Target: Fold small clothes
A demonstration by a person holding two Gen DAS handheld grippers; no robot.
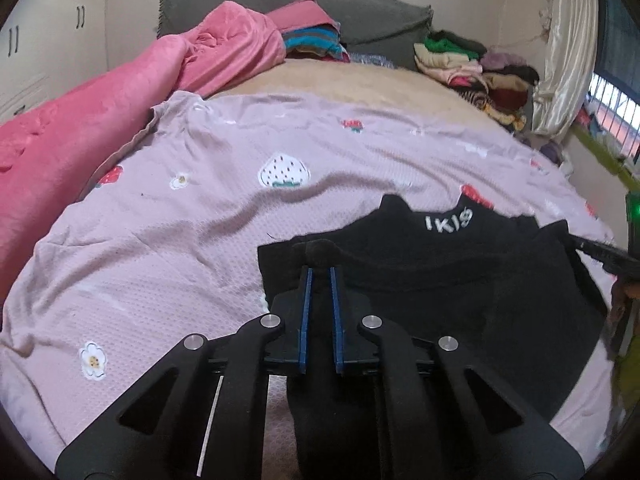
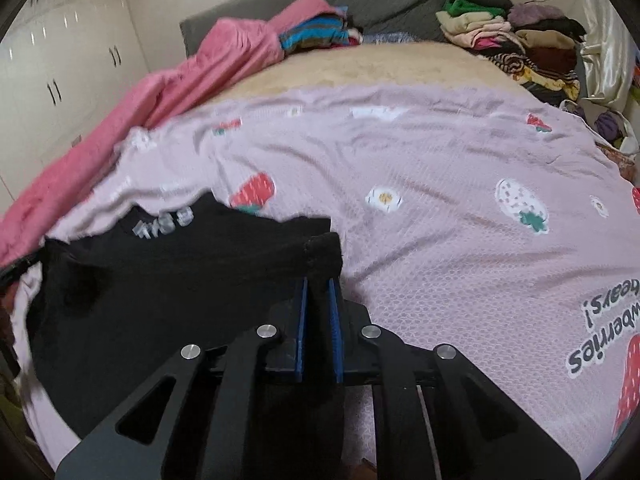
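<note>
Background: bed covered by a pale pink waffle-texture sheet point(image 1: 192, 240) printed with strawberries and daisies; in the right wrist view it also carries upside-down lettering near the right edge. Beyond it, a bare beige mattress cover point(image 1: 340, 76). Rumpled pink blanket point(image 1: 100, 112) runs along the left side of the bed up to the grey headboard point(image 1: 360, 12). Small stack of striped folded fabric point(image 1: 312, 42) sits against the headboard, just beside the blanket's far end. Far right corner: pile of mixed clothes point(image 1: 476, 68), green piece on top. Cream curtain point(image 1: 568, 52) hangs right of the pile, barred window point(image 1: 612, 116) next to it. White wardrobe doors point(image 2: 60, 60) with dark handles on the left wall.
</note>
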